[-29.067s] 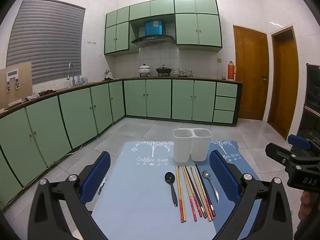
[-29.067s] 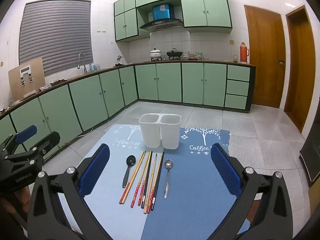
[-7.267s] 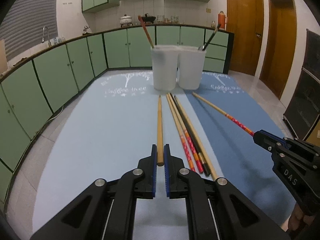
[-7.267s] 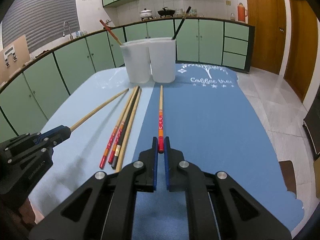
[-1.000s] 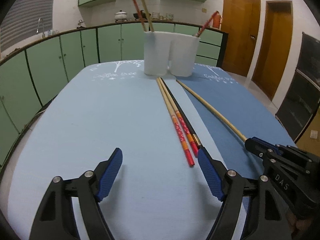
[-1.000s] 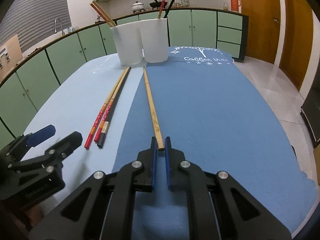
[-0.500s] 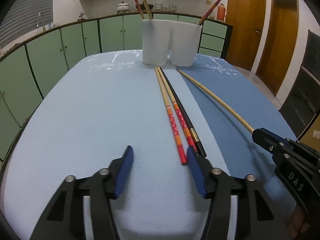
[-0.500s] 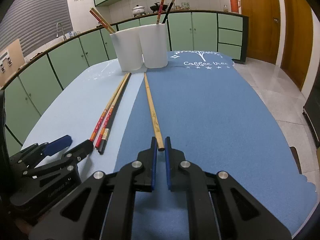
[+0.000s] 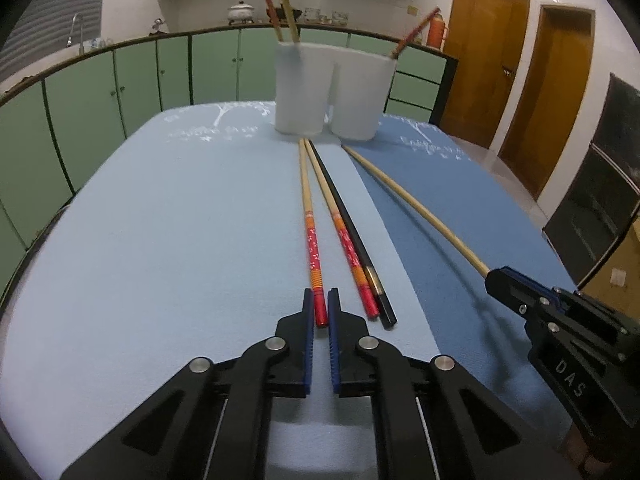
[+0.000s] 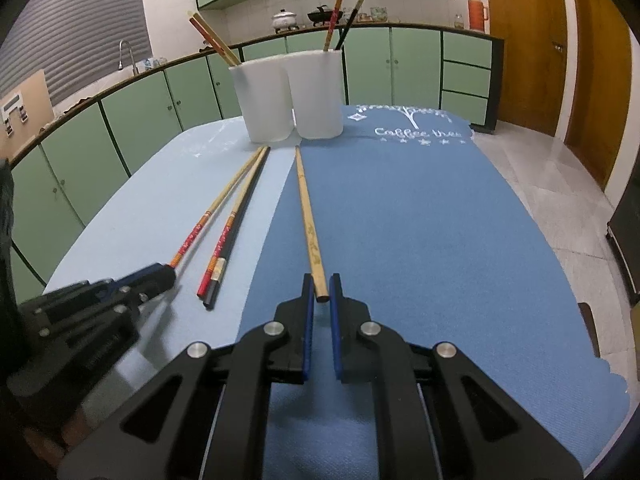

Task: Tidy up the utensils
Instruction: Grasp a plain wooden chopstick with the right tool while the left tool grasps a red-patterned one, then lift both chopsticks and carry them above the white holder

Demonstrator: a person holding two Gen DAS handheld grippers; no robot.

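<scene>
Both claws pinch chopsticks by the near ends. Left claw [image 9: 321, 312] is pressed together on the red-patterned chopstick [image 9: 307, 216]; right claw [image 10: 321, 294] is clamped on the plain bamboo chopstick [image 10: 306, 208].

Key relation: each held stick's long axis runs straight ahead from its claw toward the white twin-cup holder [image 9: 332, 92] at the table's far end, tips stopping just short of its base. Left stick points at the left cup, right stick near the gap between the two cups.

Two more chopsticks, one red-patterned [image 9: 340, 224] and one black [image 9: 348, 220], lie touching each other just right of the left claw, between the two claws, parallel to the held ones.

The cups already hold sticks leaning out, so my guess is the tips need lifting above the rims. The blue mat [image 10: 420, 220] to the right is bare; table edges are well off from both claws.
</scene>
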